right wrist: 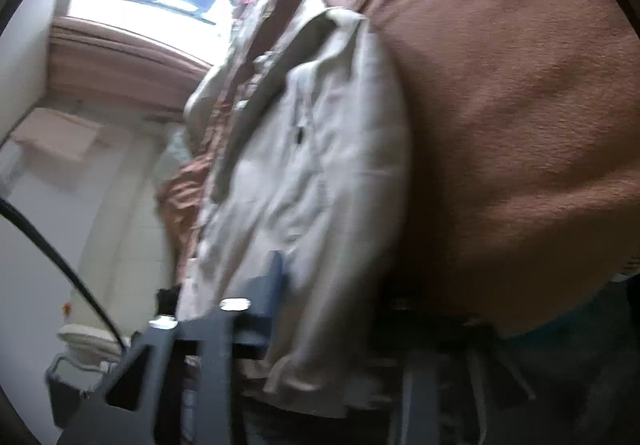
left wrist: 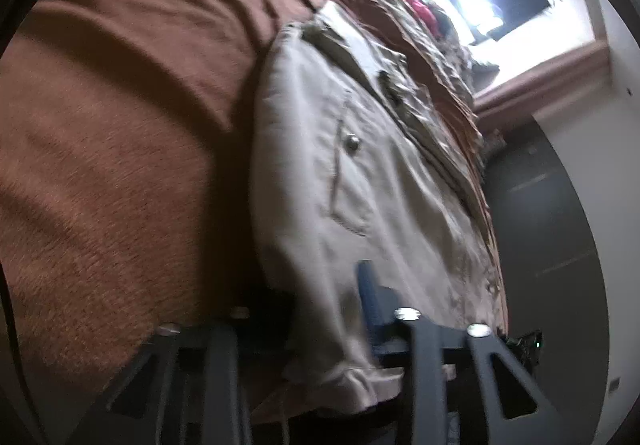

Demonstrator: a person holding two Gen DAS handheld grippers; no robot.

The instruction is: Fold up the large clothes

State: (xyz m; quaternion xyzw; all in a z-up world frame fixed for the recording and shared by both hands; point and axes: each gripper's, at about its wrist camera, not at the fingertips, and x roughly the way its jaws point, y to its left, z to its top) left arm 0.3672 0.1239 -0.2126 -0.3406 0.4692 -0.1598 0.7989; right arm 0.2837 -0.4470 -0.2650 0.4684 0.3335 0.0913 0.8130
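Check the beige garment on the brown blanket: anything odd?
Nothing damaged. The beige garment lies rumpled on the brown blanket, its near edge bunched between both grippers, left and right.

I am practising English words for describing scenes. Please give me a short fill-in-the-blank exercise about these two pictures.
1. The beige garment lies on a ____ blanket.
2. The left gripper is shut on the ____ garment's edge.
3. On the pocket in the left wrist view sits one round ____.
4. The right gripper also grips the ____.

Missing words: brown; beige; button; garment
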